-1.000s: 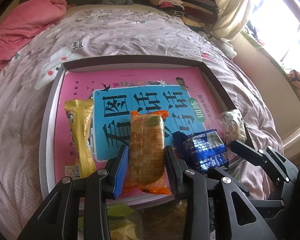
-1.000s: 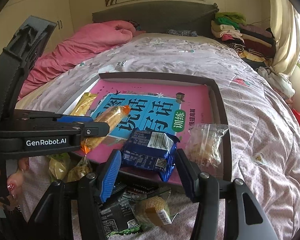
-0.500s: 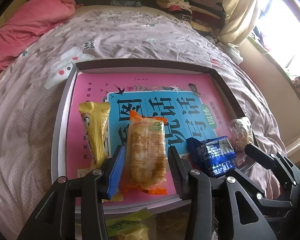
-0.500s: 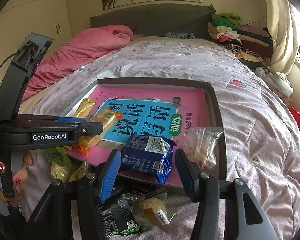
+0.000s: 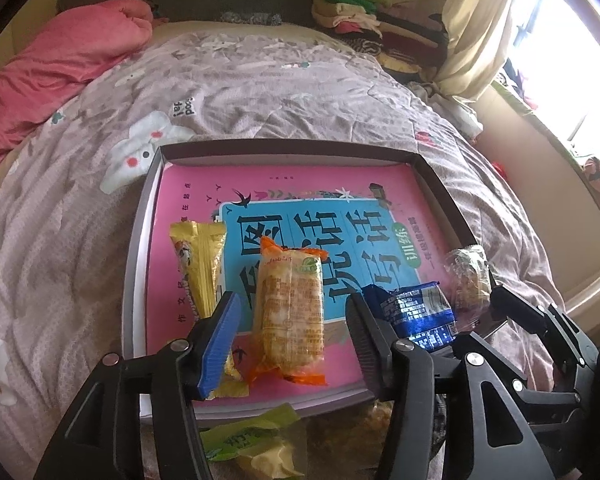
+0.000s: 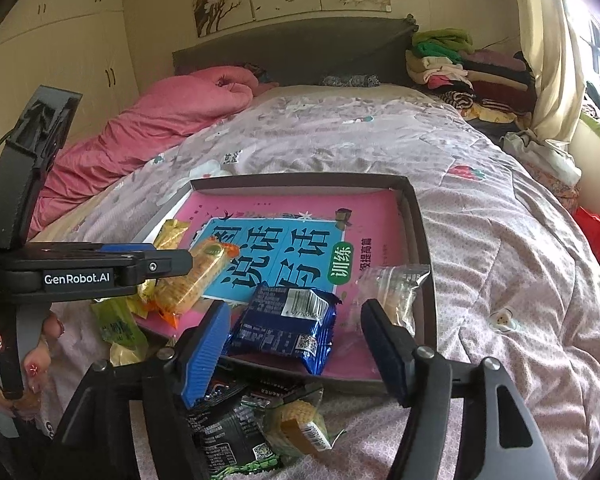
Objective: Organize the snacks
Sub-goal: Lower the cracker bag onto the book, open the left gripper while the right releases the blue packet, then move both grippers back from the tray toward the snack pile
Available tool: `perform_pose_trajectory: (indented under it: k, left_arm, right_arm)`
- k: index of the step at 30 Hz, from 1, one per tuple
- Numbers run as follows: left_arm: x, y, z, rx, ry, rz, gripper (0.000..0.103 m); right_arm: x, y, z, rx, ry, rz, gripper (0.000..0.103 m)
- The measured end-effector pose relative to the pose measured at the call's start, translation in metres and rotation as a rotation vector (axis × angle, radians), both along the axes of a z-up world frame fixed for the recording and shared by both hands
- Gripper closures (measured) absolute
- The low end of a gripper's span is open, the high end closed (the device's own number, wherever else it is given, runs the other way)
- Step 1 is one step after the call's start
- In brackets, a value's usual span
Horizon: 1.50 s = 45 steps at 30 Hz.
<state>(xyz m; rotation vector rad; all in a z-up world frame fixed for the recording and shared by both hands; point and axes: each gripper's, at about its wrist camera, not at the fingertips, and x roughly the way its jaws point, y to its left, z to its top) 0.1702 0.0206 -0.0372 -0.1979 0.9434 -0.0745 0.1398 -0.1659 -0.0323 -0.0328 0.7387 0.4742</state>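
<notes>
Orange snack pack (image 5: pixel 290 312) lying flat in box lid tray (image 5: pixel 138 264), on top of pink-and-blue book (image 5: pixel 324 236), between the spread fingers of left tongs (image 5: pixel 292 320); no pad contact visible, so released. Blue snack pack (image 6: pixel 286 322) flat near tray's front edge, between the spread fingers of right tongs (image 6: pixel 296 340), also released, nothing held. Yellow snack pack (image 5: pixel 200 268) just beside the orange one on its left, roughly parallel. Clear-wrapped snack (image 6: pixel 392 292) at the right wall of the tray, beside the blue pack. Four packs in a rough row across the tray front.

Step in hand, judged: both placements done, backing out for the next items. To do well: pull both tongs straight back and slightly up, fingers kept wide, to avoid dragging crinkly wrapper ends and skewing the row. Left pad sits close to the yellow pack, so no sideways drift.

Still loose on bed (image 6: pixel 480 240) in front of the tray: green snack pack (image 6: pixel 120 328), black snack pack (image 6: pixel 228 432), small wrapped cake (image 6: pixel 300 424), partly overlapped. Next grab: pick the top one, pinch across the short side, mid-body, lightly, since contents look crushable. Place behind the existing row, where the book cover is bare. Soft bedding under the tray, so no pressing down on the tray edge.

Pink duvet (image 6: pixel 152 128) and folded clothes pile (image 6: pixel 460 68) well apart, irrelevant.
</notes>
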Motion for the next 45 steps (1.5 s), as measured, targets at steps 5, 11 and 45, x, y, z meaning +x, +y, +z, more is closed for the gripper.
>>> perform_pose_trajectory:
  k: [5,11,45]
  left_arm:
    - [-0.003,0.001,0.003,0.01,-0.007,0.0,0.039]
    - [-0.009,0.004,0.009,0.011,-0.018,0.008,0.037]
    - [-0.041,0.021,0.042,0.023,-0.097,0.017,0.029]
  right_arm:
    - [-0.002,-0.003,0.004,0.018,-0.012,-0.005,0.031]
    - [-0.002,-0.008,0.008,0.035,-0.021,-0.017,0.029]
    - [-0.012,-0.05,0.032,0.118,-0.058,-0.119,0.016]
